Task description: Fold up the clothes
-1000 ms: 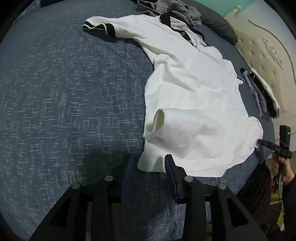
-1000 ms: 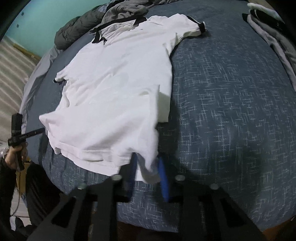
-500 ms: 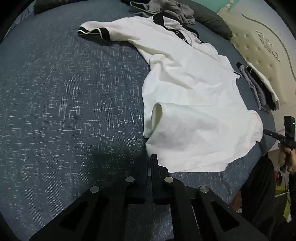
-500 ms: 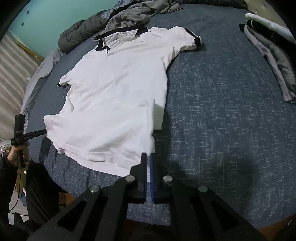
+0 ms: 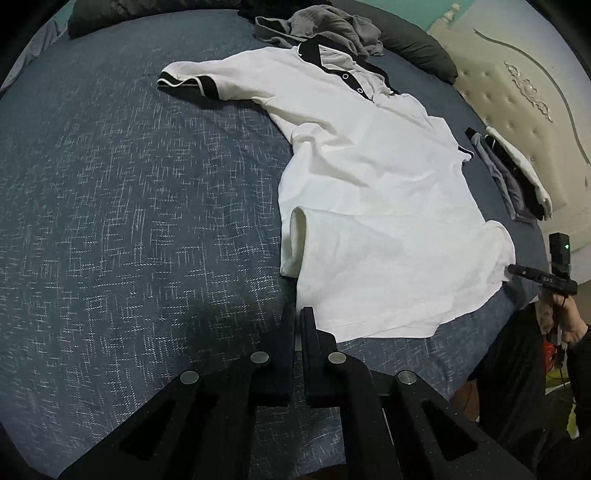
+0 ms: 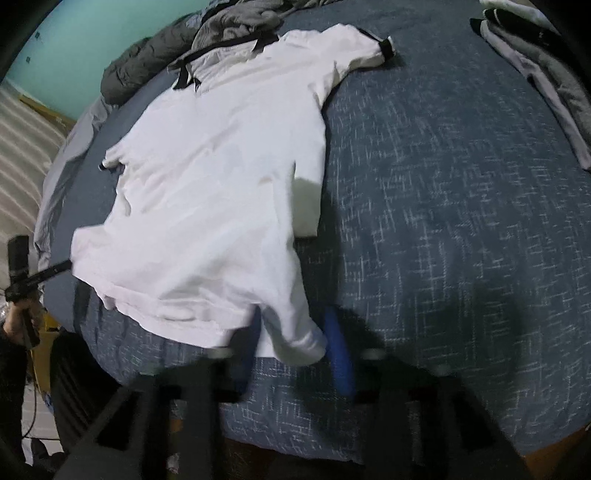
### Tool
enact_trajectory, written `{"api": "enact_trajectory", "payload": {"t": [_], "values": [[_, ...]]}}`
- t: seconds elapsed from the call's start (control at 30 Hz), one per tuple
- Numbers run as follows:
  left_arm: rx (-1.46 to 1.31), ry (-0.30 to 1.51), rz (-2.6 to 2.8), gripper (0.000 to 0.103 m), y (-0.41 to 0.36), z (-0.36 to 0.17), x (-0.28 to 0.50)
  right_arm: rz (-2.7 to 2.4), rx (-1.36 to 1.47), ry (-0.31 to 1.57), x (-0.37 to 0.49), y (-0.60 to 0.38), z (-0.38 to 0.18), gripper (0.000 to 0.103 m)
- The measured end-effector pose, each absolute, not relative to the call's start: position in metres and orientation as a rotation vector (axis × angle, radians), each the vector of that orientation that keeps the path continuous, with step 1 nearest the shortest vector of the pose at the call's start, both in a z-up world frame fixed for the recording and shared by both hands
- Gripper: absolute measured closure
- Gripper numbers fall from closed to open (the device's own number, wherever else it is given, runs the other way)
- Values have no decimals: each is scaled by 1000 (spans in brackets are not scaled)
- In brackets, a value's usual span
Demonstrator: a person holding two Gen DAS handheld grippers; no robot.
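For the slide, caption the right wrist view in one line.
Open right gripper straddles the hem corner of a white polo shirt spread on a blue bedspread.

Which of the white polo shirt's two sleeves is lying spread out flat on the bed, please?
The black-cuffed sleeve stretching out over the blue bedspread; the other sleeve is bunched against the shirt's body.

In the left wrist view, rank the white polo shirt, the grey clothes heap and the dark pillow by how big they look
1. white polo shirt, clearly largest.
2. grey clothes heap and dark pillow: look alike, both far and partly hidden, so unranked.
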State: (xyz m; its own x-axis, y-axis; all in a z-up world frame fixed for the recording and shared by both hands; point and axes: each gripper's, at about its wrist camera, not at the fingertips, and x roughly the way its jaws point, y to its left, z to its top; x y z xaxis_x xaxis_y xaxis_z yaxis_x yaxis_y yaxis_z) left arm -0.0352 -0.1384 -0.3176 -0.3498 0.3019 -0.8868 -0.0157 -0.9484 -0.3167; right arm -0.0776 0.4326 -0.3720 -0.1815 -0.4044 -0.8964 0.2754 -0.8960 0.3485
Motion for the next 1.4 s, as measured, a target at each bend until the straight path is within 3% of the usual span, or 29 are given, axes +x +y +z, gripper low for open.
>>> {"api": "enact_trajectory", "payload": {"t": [0.07,0.47,0.97,1.13,1.4], "values": [[-1648,-371,2406,100,-139,-312,-34,-2115,1631,-133,-74,431,-367,99],[-1591,-306,2393,100,-137,-261,3,-2072,1553,-16,-34,440,-290,99],[-1844,-327,2253,100,-129,-315,65,-2007,1747,186,2,436,-329,98],[-1799,-310,2333,100,-139,-298,54,-2101,1682,70,-23,445,-307,79],[-1670,-273,2475,95,-145,-266,-23,-2219,1553,54,-82,424,-275,76]]}}
